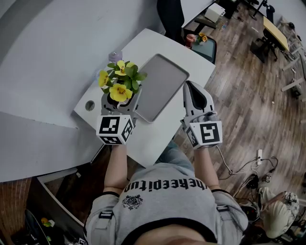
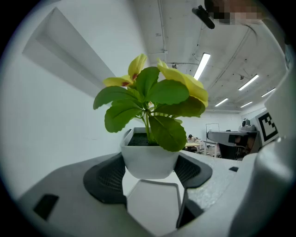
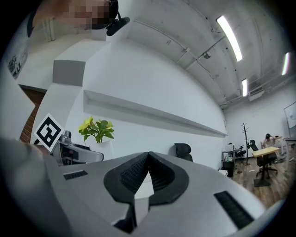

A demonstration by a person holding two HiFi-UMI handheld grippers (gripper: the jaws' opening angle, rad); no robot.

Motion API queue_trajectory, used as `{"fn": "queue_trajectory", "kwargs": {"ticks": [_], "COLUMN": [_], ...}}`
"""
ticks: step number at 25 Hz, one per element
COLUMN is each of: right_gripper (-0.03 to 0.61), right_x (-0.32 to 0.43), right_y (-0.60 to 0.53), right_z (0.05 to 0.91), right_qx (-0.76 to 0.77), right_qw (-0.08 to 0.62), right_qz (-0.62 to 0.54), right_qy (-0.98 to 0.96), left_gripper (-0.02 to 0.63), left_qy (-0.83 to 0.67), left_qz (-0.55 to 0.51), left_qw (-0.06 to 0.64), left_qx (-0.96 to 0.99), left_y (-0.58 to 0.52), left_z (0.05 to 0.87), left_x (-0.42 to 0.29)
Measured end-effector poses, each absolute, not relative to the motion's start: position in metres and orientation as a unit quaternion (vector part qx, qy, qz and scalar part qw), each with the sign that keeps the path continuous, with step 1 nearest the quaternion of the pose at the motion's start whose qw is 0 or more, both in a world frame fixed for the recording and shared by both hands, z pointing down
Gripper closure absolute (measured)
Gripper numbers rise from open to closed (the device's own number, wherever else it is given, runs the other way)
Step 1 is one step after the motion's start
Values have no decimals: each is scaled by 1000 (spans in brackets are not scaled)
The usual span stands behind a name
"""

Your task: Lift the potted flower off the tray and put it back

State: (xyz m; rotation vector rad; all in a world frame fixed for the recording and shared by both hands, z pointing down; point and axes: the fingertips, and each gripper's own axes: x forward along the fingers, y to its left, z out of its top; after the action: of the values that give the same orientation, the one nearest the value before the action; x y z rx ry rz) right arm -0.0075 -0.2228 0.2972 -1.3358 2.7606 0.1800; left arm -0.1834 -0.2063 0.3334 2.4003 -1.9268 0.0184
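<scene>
The potted flower has yellow blooms, green leaves and a white pot. My left gripper is shut on the pot, whose walls sit between the dark pads. It holds the pot just left of the empty grey tray, and the pot's base appears to hang above the white table. My right gripper is shut on nothing and sits at the tray's right side near the table edge. In the right gripper view its jaws meet, with the flower far to the left.
The table top has a round hole at its left corner and a small pale object behind the flower. A black chair stands past the far edge. A dark side table carries another small plant. Wooden floor lies on the right.
</scene>
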Motion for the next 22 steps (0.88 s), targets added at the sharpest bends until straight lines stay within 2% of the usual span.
{"fn": "queue_trajectory", "kwargs": {"ticks": [22], "right_gripper": [575], "right_x": [-8], "right_y": [-218], "right_z": [304], "right_qx": [-440], "right_qw": [33], "right_qz": [53], "right_qy": [896], "left_gripper": [285], "left_qy": [-593], "left_qz": [11], "left_qw": [13], "left_qx": [805], "left_y": [-226], "left_z": [330], "left_x": [-166]}}
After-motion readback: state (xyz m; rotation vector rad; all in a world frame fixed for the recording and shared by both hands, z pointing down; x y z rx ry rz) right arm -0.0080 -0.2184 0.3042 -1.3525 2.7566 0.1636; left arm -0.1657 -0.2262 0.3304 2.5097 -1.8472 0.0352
